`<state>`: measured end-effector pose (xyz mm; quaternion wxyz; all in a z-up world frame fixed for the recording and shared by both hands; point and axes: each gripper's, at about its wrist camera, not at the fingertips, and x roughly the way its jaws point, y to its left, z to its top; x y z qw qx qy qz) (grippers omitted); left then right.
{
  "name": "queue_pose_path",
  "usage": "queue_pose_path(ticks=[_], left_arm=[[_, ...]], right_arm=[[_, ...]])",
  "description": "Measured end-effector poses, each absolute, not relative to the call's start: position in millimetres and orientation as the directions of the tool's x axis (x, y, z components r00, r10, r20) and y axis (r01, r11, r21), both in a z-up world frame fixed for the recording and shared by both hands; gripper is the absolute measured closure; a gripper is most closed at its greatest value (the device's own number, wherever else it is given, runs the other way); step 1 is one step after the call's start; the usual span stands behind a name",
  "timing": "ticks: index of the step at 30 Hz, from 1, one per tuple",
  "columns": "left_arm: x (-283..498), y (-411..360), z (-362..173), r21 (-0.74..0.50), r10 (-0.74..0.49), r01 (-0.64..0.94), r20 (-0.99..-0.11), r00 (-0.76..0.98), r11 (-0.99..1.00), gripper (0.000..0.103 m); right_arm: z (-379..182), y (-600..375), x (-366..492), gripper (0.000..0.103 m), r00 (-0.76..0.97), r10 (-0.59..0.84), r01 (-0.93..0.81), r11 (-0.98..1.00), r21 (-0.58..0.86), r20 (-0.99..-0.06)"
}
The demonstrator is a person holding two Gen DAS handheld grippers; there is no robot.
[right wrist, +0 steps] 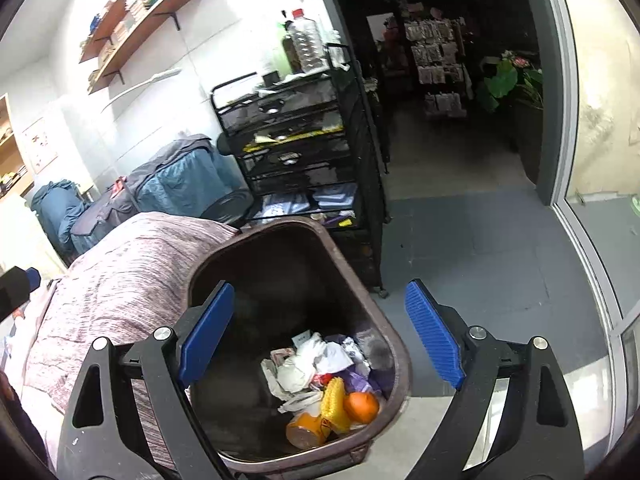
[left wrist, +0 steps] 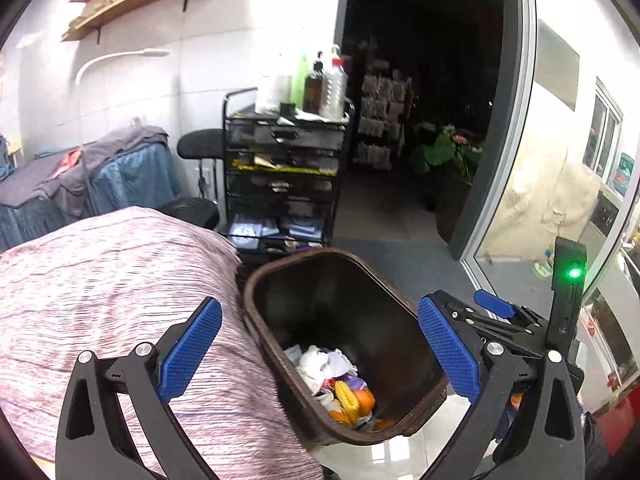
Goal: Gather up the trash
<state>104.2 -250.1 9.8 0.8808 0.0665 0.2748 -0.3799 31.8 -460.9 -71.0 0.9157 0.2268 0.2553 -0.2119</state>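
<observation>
A: Item one, the bin [right wrist: 400, 364]?

B: Brown, open-topped, on the floor straight below and ahead of the right gripper [right wrist: 320, 336]. Its long axis runs away from the fingers; the mouth faces up, tipped slightly toward the cameras.

A: Contents?

B: Crumpled paper [right wrist: 316, 356], an orange [right wrist: 362, 406], a yellow corn cob [right wrist: 336, 404], an orange jar [right wrist: 306, 430] lying on its side, all heaped at the near end, probably where drops land.

A: Right gripper's state?

B: Released, nothing between the pads, poised over the bin mouth.

A: Left gripper [left wrist: 320, 352]?

B: Spread wide, empty, bin between and beyond its fingers. Likely it is over the bin for a drop.

A: Beside the bin?

B: A pink cloth [left wrist: 112, 292] to the left, touching the rim; a black cart [left wrist: 284, 168] beyond.
</observation>
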Motion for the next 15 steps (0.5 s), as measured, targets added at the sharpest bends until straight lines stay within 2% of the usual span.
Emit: queue_pose_path(ticks=[3,7,15], left_arm=[[100,-233,16,-0.082,-0.614,0.674,-0.505,0.607,0.734,0.006],[91,-207,21,-0.043,-0.566,0.616,-0.448,0.692,0.786,0.006],[91,-164,17,-0.017,-0.459,0.506,-0.448,0.768,0.863,0.006]], right_arm=[[-64,-449,35,0.016,0.794,-0.27,0.483,0.825,0.295,-0.545],[-55,-428,37,0.009,0.815,-0.275,0.456,0.848,0.272,-0.51],[-40,-390,45,0.006,0.858,-0.227,0.368,0.897,0.244,-0.46]])
